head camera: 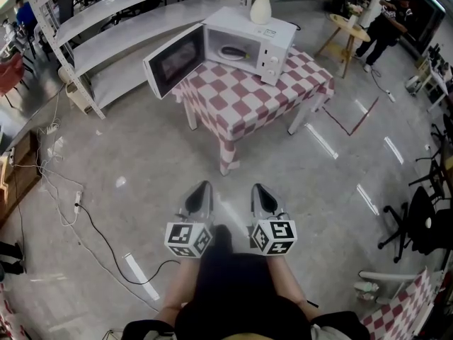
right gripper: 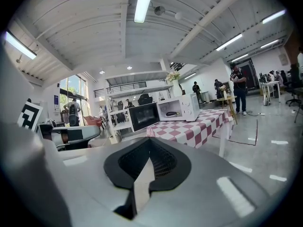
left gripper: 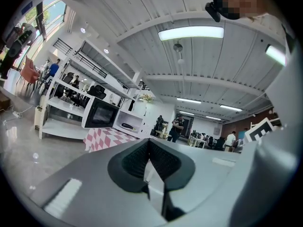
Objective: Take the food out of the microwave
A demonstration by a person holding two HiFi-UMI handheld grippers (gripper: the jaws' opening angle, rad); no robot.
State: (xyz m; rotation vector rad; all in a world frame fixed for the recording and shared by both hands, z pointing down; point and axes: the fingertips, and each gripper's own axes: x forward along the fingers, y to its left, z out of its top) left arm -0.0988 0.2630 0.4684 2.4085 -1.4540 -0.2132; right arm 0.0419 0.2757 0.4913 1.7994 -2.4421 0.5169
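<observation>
A white microwave [head camera: 272, 44] stands on a red-and-white checked table [head camera: 248, 98], its door [head camera: 175, 60] swung wide open to the left. Inside lies a dark, long piece of food [head camera: 233, 50] on a plate. My left gripper [head camera: 204, 185] and right gripper [head camera: 256, 188] are side by side close to my body, well short of the table, both shut and empty. The left gripper view shows the microwave [left gripper: 135, 119] far off past its shut gripper [left gripper: 148, 143]. The right gripper view shows the food [right gripper: 173, 113] beyond its shut gripper [right gripper: 150, 143].
A white vase [head camera: 260, 6] stands behind the microwave. Long white shelving [head camera: 120, 27] runs along the back left. Cables [head camera: 71, 204] trail over the floor at left. At the back right are a small wooden table [head camera: 348, 27] and a person [head camera: 386, 23]; an office chair [head camera: 417, 222] stands at right.
</observation>
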